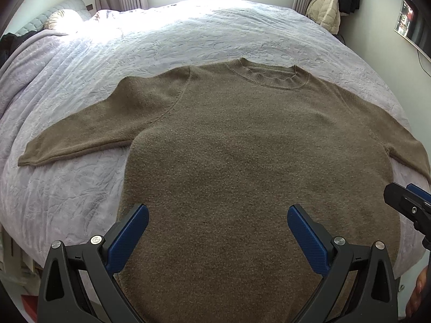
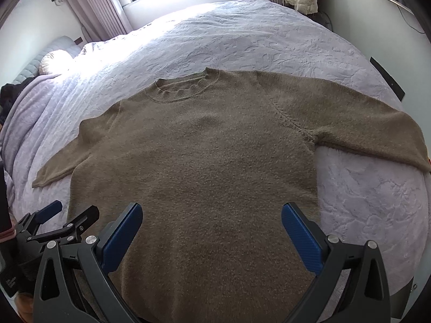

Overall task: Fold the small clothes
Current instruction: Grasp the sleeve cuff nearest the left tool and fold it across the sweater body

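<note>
Brown sweater (image 1: 242, 148) lay flat, face up, on the lilac bedspread (image 1: 188, 32), sleeves spread wide. Left gripper (image 1: 218, 223) and right gripper (image 2: 211, 222) hovered over the hem, jaws released, grasping nothing. Risk: the fuzzy knit may drag on the textured cover, bunching and skewing the fold.
</note>
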The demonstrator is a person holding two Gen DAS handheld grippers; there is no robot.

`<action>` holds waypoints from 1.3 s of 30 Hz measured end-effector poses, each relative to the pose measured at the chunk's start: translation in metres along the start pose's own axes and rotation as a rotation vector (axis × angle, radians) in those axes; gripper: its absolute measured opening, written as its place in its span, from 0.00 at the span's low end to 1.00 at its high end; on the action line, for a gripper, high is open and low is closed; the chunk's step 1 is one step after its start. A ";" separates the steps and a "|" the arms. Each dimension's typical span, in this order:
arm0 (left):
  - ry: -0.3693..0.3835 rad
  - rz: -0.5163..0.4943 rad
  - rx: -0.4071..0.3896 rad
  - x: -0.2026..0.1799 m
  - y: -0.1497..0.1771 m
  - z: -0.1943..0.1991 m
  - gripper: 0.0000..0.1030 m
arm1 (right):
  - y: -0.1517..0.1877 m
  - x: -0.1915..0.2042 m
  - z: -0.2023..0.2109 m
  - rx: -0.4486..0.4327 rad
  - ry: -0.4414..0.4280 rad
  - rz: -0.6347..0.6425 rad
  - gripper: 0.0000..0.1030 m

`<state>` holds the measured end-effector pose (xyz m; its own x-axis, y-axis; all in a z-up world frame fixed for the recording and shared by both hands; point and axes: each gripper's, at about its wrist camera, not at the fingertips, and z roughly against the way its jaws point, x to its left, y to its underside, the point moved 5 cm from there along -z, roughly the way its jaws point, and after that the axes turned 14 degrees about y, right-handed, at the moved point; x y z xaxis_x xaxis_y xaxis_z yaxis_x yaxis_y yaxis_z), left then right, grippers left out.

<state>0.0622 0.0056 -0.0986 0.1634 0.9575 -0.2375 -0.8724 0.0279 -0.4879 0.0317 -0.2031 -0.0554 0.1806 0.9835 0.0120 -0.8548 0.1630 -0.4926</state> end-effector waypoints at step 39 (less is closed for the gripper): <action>0.109 0.716 -0.402 0.360 -0.011 0.020 1.00 | -0.005 0.142 -0.016 -0.032 -0.227 0.189 1.00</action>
<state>0.1218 0.3562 -0.1617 -0.3073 0.6705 -0.6753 -0.5547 -0.7028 -0.4454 0.0698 -0.0652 -0.0652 -0.0970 0.9892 0.1096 -0.8464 -0.0241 -0.5320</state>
